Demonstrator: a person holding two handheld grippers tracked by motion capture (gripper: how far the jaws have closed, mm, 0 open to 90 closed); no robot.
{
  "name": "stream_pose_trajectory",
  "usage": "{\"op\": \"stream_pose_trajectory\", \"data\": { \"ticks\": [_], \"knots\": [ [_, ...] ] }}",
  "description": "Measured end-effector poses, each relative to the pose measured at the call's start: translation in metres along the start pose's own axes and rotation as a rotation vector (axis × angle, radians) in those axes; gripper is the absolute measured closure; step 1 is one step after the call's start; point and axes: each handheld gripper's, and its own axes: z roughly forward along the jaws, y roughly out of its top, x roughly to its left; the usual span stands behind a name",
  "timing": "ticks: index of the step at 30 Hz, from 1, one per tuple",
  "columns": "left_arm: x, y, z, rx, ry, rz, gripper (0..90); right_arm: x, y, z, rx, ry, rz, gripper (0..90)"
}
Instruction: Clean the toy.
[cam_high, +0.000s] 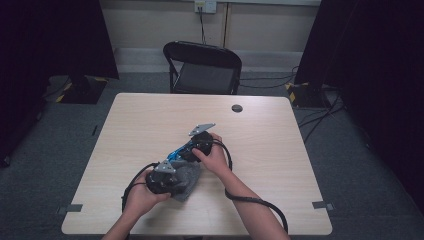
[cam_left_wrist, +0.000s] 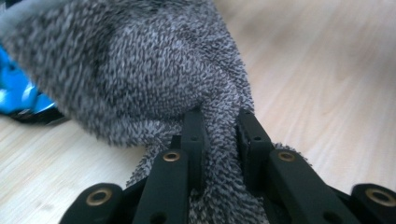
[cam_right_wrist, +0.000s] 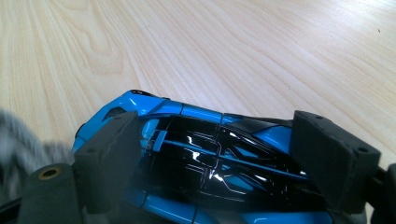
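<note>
Wood table (cam_high: 280, 150): carried everything.
Cloth (cam_left_wrist: 154, 79): grey, just beside the car, bunched for wiping, likely.
Car (cam_right_wrist: 205, 154): blue, mid-table.
Right gripper (cam_right_wrist: 224, 154): clamped across car, steadying it.
Left gripper (cam_left_wrist: 222, 144): pinched on cloth.

Blue-and-black toy car (cam_right_wrist: 205, 163), grey-flecked cloth (cam_left_wrist: 140, 70)

The high view is dimly lit, with dark surroundings and the table (cam_high: 150, 125) evenly lit from above; only soft shadows are cast. In the left gripper view the grey cloth (cam_left_wrist: 140, 70) is blurred at the upper left. Glare is seen on the toy car (cam_right_wrist: 205, 158) roof in the right gripper view.
</note>
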Motion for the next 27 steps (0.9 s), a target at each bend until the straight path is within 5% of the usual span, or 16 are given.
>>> {"op": "stream_pose_trajectory", "data": {
  "ticks": [7,11,19,27],
  "knots": [
    [-0.009,0.007,-0.001,-0.035,-0.042,0.044,75.9,0.000,0.000,0.000,0.000,0.001,-0.001,16.6],
    [-0.004,0.008,-0.010,-0.045,-0.028,0.044,76.0,0.000,0.000,0.000,-0.002,0.002,-0.001,16.6],
    [0.014,0.006,-0.042,-0.082,0.028,0.032,75.9,0.000,0.000,0.000,0.000,0.002,0.000,16.6],
    [0.038,-0.004,-0.071,-0.145,0.115,-0.044,75.9,0.000,0.001,0.000,0.004,0.000,0.004,16.6]
  ]
}}
